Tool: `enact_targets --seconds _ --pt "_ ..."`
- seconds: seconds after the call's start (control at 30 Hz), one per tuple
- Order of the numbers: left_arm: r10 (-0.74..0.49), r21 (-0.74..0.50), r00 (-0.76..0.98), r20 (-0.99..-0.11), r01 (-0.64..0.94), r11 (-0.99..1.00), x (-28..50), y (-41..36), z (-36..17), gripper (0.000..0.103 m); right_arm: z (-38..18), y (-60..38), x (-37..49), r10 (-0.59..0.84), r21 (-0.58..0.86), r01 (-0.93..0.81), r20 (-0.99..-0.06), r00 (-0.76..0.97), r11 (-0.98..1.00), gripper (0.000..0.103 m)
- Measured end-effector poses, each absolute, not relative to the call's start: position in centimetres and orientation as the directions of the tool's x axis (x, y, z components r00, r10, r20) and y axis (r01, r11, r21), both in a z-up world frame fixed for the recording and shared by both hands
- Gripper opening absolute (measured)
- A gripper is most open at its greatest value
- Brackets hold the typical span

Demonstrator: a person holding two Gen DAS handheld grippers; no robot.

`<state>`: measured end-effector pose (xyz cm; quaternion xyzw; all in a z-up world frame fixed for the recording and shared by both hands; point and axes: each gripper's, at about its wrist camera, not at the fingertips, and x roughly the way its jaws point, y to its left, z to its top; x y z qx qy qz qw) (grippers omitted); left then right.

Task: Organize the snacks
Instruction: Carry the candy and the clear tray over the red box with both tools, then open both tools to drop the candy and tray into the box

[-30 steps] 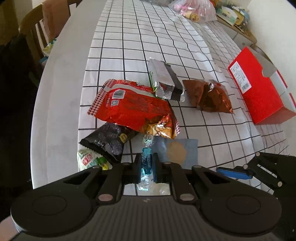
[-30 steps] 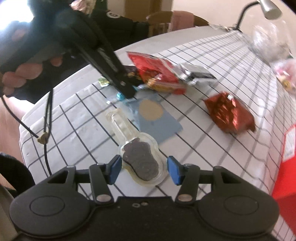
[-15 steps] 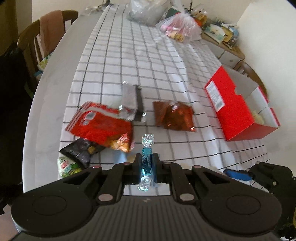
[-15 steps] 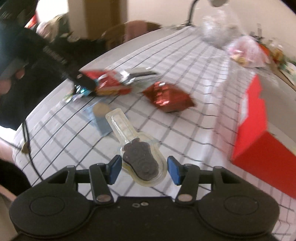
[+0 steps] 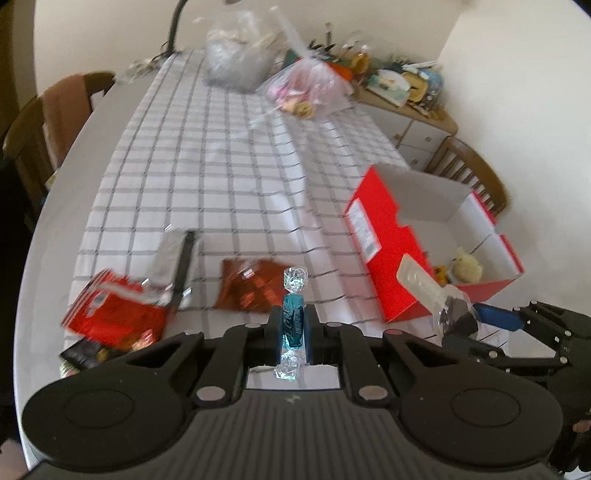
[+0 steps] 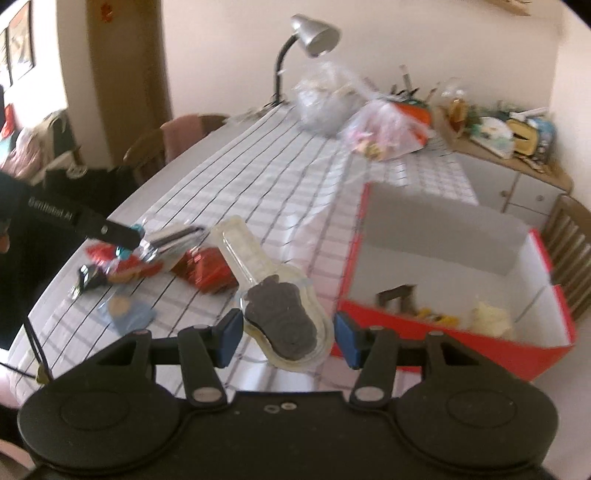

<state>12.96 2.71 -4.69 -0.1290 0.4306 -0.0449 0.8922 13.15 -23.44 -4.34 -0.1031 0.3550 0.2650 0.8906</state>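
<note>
My left gripper is shut on a blue wrapped candy and holds it above the table. My right gripper is shut on a clear plastic pack with a dark paw-shaped treat, held in the air just left of the open red box. The box holds a few small snacks in its near corner. On the checked cloth lie a red chip bag, a silver packet, a brown-red foil bag and a blue sachet.
Clear plastic bags and a desk lamp stand at the table's far end. Wooden chairs flank the table, one by the box. A cluttered cabinet stands behind. The left gripper shows in the right view.
Both grippers have risen and moved toward the red box, each with its snack. The paw treat pack has been lifted off the table.
</note>
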Motion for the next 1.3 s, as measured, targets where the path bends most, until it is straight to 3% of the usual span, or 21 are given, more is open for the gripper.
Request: enact_targets --seconds 0.67,1.3 --pt "-0.211 -0.194 0.649 -0.731 0.098 0.976 21.8 -12.0 -1.8 0.011 -1.4 -35.2 21.9 0.291 0.022 -0.366 -0.651 0.701 0.931 0.053" --pt "-0.128 -0.113 0.521 -0.844 0.061 0.992 30.6 -20.0 -7.0 0.011 -6.8 -38.8 29.9 0.220 0.002 -0.346 -0.774 0.594 0.938 0.053"
